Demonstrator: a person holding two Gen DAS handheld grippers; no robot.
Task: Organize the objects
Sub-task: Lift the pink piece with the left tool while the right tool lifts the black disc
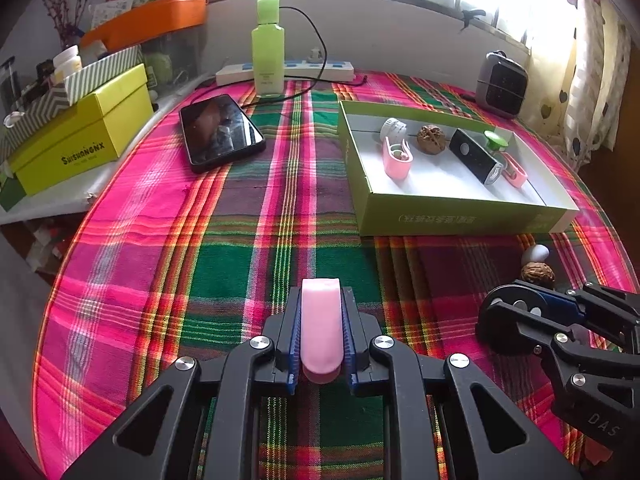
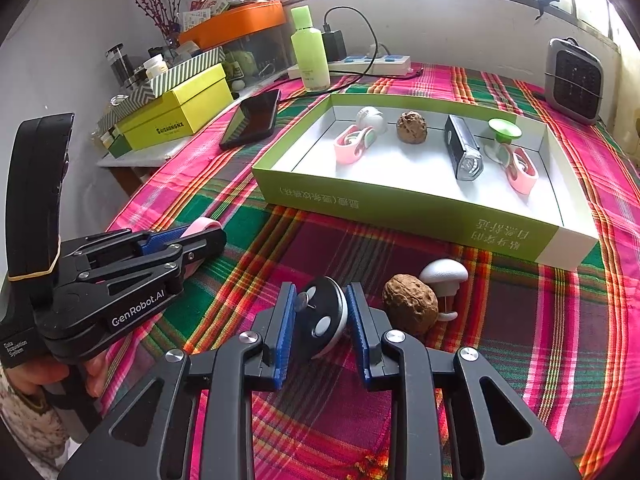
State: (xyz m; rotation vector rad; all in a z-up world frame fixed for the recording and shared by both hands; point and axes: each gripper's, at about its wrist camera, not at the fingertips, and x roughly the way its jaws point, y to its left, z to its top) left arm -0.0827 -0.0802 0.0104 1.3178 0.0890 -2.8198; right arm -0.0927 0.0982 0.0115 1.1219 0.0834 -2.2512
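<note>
My left gripper (image 1: pixel 321 322) is shut on a pink clip (image 1: pixel 322 328), low over the plaid cloth; it also shows in the right wrist view (image 2: pixel 200 236). My right gripper (image 2: pixel 322 322) is shut on a black and white round disc (image 2: pixel 322 320), seen in the left wrist view (image 1: pixel 514 308) too. A walnut (image 2: pixel 410 308) and a white mushroom-shaped piece (image 2: pixel 444 276) lie just right of it. The green tray (image 2: pixel 400 210) holds two pink clips (image 2: pixel 352 148), a walnut (image 2: pixel 412 127), a black flashlight (image 2: pixel 464 154), a white round piece (image 2: pixel 372 118) and a green-capped piece (image 2: pixel 504 132).
A black phone (image 1: pixel 220 132), a green bottle (image 1: pixel 268 48) and a white power strip (image 1: pixel 316 70) lie at the back. A yellow-green box (image 1: pixel 84 132) and an orange container (image 1: pixel 152 20) stand on the left shelf. A grey heater (image 2: pixel 576 80) stands back right.
</note>
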